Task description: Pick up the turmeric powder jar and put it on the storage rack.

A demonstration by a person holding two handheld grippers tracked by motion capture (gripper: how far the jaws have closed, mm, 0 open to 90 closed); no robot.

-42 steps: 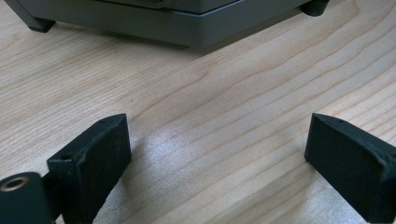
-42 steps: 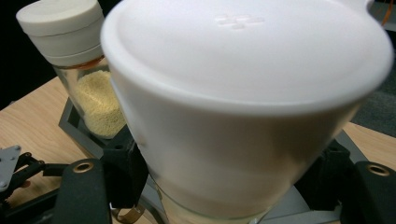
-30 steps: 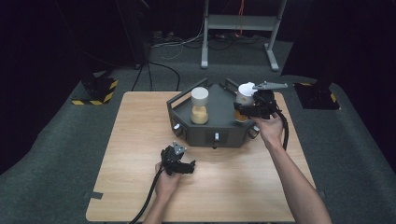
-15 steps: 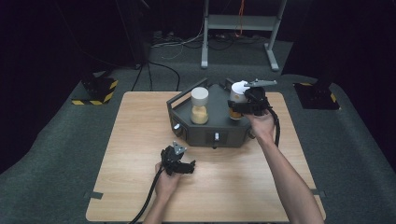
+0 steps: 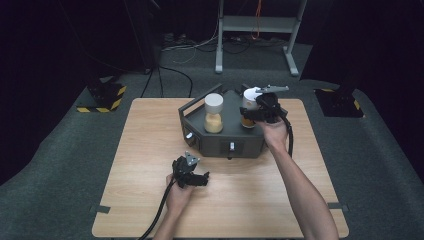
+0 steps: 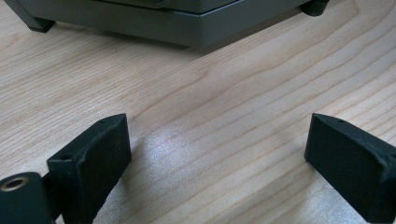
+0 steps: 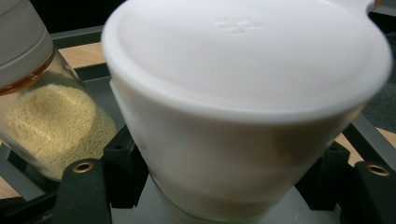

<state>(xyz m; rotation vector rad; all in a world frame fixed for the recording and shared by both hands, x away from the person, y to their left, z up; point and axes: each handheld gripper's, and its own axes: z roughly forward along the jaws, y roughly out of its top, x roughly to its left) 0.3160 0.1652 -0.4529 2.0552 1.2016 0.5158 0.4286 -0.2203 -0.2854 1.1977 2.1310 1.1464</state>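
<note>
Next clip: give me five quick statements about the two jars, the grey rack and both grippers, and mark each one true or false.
1. The right gripper has its jaws on either side of the white-capped jar at the rack's right end. True.
2. The left gripper grips the other jar. False: it lies open and empty on the wooden table, in front of the rack.
3. The other jar holds pale yellow grains. True.
4. Both jars lie tipped over on the table. False: they stand upright in the grey rack.
5. The left gripper's jaws stand wide apart. True.
</note>
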